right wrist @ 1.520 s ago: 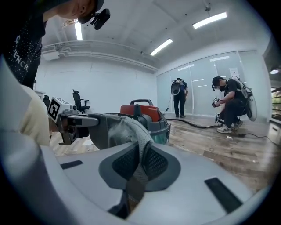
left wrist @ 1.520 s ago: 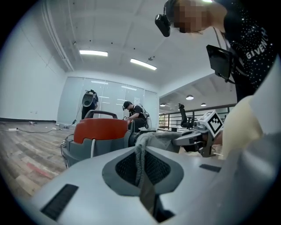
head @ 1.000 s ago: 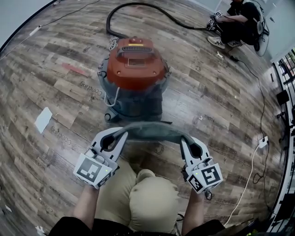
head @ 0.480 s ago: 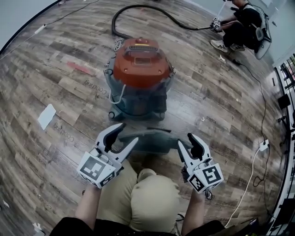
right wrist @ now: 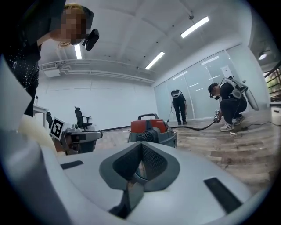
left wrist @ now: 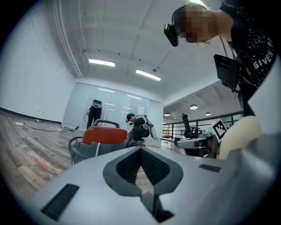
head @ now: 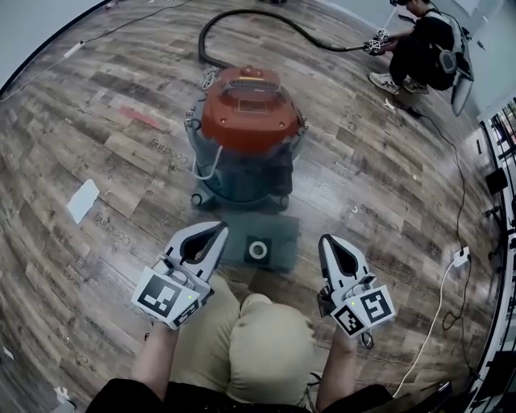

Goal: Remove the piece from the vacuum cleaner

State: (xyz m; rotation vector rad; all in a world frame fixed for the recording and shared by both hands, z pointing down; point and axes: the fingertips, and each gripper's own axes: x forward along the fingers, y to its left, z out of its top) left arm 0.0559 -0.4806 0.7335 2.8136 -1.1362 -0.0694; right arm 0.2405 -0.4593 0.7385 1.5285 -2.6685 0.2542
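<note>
The vacuum cleaner (head: 248, 121) has a red lid and a grey body and stands on the wooden floor ahead. The removed piece (head: 278, 246), a flat dark grey bag with a white ring, lies on the floor just in front of it. My left gripper (head: 221, 231) is at the piece's left edge and my right gripper (head: 324, 240) hangs just right of it. Both have just closed their jaws and are shut with nothing between them. The left gripper view shows pads meeting at the left gripper (left wrist: 140, 149), with the vacuum cleaner (left wrist: 105, 135) beyond. The right gripper (right wrist: 141, 146) looks the same.
A black hose (head: 242, 18) runs from the vacuum to a crouching person (head: 423, 44) at the far right. A white paper (head: 83, 200) lies on the floor at the left. A white cable with a plug (head: 459, 256) lies at the right. My knee (head: 266, 347) is below the grippers.
A second ago both grippers held the grey piece up between them. Their jaws opened, the piece dropped flat onto the floor, and the jaws have shut again.
</note>
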